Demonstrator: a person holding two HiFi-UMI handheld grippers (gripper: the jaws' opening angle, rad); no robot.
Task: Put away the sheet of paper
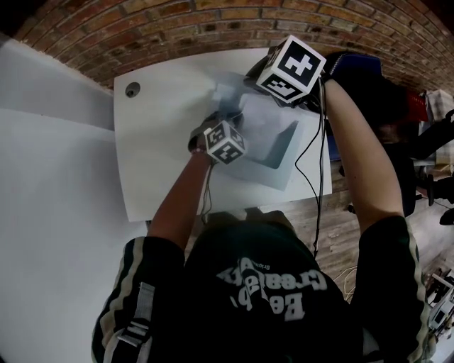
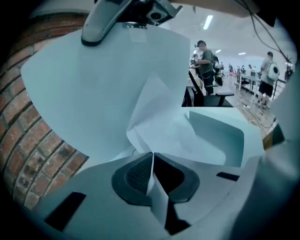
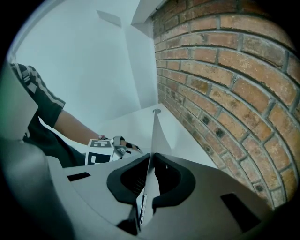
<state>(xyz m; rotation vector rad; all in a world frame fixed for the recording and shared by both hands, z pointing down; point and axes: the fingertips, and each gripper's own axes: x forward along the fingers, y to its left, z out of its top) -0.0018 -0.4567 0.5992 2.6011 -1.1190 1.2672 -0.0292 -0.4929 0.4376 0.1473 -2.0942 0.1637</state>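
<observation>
My left gripper (image 2: pixel 152 155) is shut on the near edge of a white sheet of paper (image 2: pixel 157 119), which buckles and folds just ahead of the jaws. Its marker cube (image 1: pixel 225 142) sits over the middle of the white table (image 1: pixel 156 163). My right gripper (image 3: pixel 151 154) is shut on a thin pale translucent folder (image 3: pixel 154 129), seen edge-on between its pads. That folder (image 2: pixel 103 79) hangs as a broad sheet above and behind the paper. The right gripper's cube (image 1: pixel 291 66) is higher, at the table's far right. A dark wedge-shaped opening (image 1: pixel 281 146) shows below it.
A brick wall (image 1: pixel 177 21) runs along the table's far edge. A round cable hole (image 1: pixel 133 89) is in the far left corner. Cables (image 1: pixel 317 177) hang off the right side. Chairs and standing people (image 2: pixel 206 61) are further off in the room.
</observation>
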